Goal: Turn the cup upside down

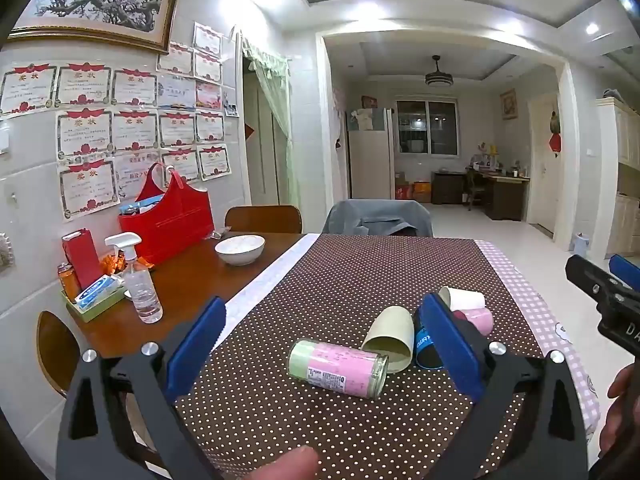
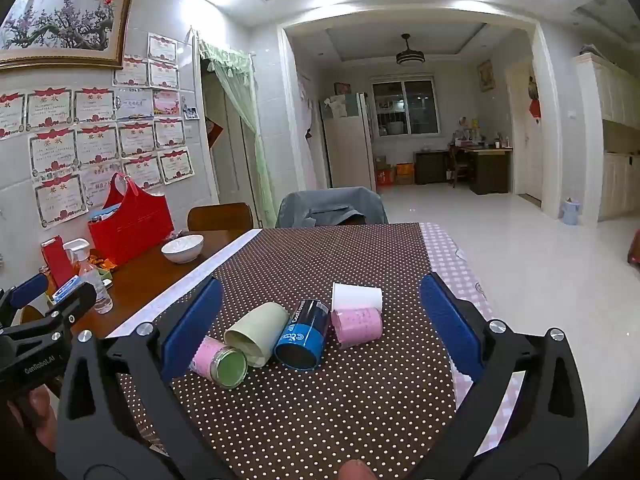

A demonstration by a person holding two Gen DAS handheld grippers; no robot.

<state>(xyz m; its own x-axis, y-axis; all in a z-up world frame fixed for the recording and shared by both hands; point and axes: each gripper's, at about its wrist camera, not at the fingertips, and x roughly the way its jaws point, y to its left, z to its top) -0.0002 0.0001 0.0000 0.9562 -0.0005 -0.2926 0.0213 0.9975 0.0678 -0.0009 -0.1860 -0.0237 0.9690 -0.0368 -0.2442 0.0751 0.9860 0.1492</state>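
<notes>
Several cups lie on their sides on the brown dotted cloth [image 2: 320, 408]: a pink and green jar-like cup [image 1: 340, 368] [image 2: 219, 362], a pale green cup [image 1: 390, 340] [image 2: 256, 334], a dark blue cup [image 2: 302, 336] [image 1: 425, 346], a pink cup [image 2: 356, 326] [image 1: 476, 320] and a white cup [image 2: 356, 296] [image 1: 462, 298]. My left gripper [image 1: 324, 354] is open and empty, its fingers either side of the jar-like cup, above the cloth. My right gripper [image 2: 320, 326] is open and empty, spanning the row of cups.
A wooden table [image 1: 192, 280] extends left with a white bowl [image 1: 240, 249], a spray bottle [image 1: 138, 280], a red bag [image 1: 168, 220] and a tray of small items [image 1: 94, 300]. Chairs [image 1: 378, 218] stand at the far edge. The table's right edge [image 1: 560, 340] drops to the floor.
</notes>
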